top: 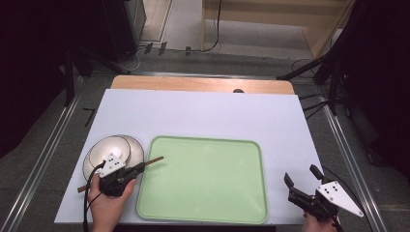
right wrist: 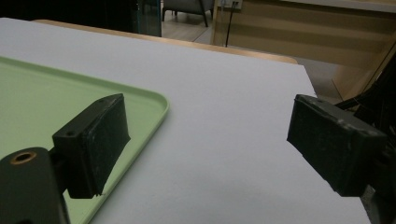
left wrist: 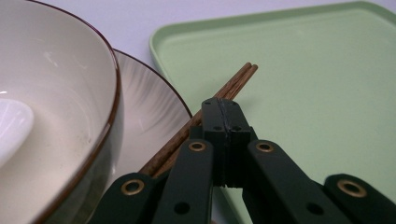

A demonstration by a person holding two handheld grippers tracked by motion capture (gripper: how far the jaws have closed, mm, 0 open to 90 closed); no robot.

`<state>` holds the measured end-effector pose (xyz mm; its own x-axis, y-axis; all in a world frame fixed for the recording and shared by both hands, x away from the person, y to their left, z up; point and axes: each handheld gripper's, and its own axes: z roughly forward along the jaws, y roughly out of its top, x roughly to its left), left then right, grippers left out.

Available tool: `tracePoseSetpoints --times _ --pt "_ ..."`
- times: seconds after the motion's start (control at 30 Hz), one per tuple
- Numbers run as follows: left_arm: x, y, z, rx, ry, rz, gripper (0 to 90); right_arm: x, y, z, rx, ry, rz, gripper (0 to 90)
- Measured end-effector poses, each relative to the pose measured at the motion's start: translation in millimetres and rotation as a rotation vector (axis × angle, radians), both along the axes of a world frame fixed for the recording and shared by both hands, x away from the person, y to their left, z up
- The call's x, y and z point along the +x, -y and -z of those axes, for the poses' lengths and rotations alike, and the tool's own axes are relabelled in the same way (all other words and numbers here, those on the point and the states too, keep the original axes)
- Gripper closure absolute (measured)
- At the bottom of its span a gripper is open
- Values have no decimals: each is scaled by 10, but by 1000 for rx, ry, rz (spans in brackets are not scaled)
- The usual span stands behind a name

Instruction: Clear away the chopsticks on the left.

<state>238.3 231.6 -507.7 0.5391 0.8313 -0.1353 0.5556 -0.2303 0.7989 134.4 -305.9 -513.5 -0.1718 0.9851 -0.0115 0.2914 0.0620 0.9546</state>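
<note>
Chopsticks [left wrist: 233, 86] clamped in left gripper [top: 140, 167]
Held at near left, tips over green tray's [top: 203, 212] left rim, beside bowl [top: 107, 150] on plate [top: 137, 149]. Right gripper [top: 300, 179] spread wide, empty, near right.

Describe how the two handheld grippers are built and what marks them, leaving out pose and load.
The left gripper and the right gripper are both black linkage tools, each with a light three-cornered plate on top dotted with dark spots. A black cable trails from the left one. In the gripper views the arms show brass-coloured rivets, and the right gripper's pads are scuffed black rectangular blocks. No sleeves are visible.
</note>
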Motion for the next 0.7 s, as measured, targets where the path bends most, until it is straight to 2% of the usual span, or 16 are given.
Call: tracePoseSetpoints --times 0.27,0.37,0.43,0.5,0.63,0.7 --pt "104 90 -34 26 -15 -53 900 1 4 2 -2 -1 3 127" --pt "134 142 -38 48 -29 -75 900 4 -2 6 2 -9 4 127" --pt "153 188 -55 85 -24 -91 900 6 -3 7 0 -10 6 127" --pt "179 218 -66 97 -24 -99 900 8 -1 10 -2 -12 6 127" --pt "176 196 -88 81 -19 -87 899 9 5 15 -4 -14 7 127" --pt "135 145 -120 62 -7 -77 841 2 6 13 1 -15 10 127"
